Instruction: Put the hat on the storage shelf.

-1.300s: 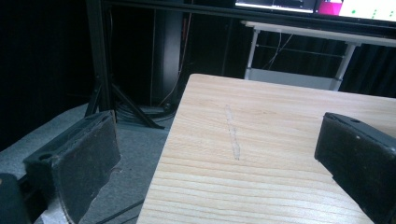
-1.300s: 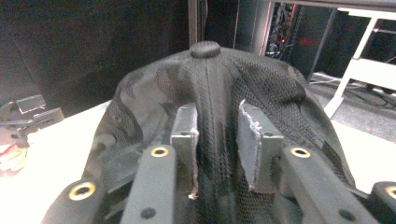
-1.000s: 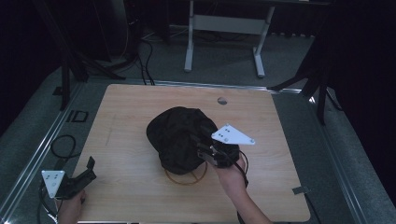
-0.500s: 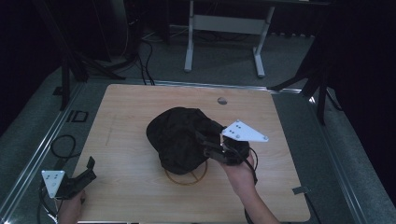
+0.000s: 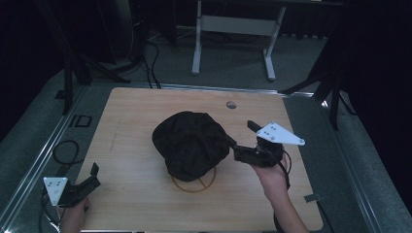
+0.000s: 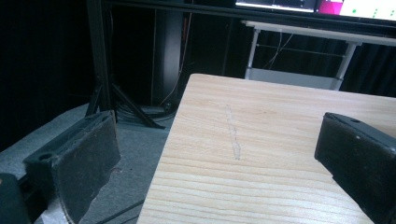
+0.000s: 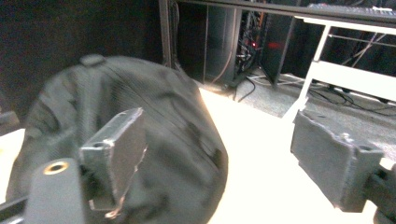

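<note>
— Black cloth is seen heaped at the middle of the wooden table (image 5: 131, 145). What is it?

— A black cap (image 5: 190, 143), its crown button seen at the top in the right gripper view, is set over a thin ring (image 5: 193, 183) of which only the near arc is shown.

— How is the right gripper (image 5: 238, 132) held?

— It is held just beside the cap's right edge, jaws spread wide and nothing gripped between them. One jaw is seen against the cloth; whether it is touched cannot be told.

— And the left gripper (image 5: 94, 175)?

— It is held at the table's near left corner, well apart from the cap, jaws wide with nothing between them but bare wood.
</note>
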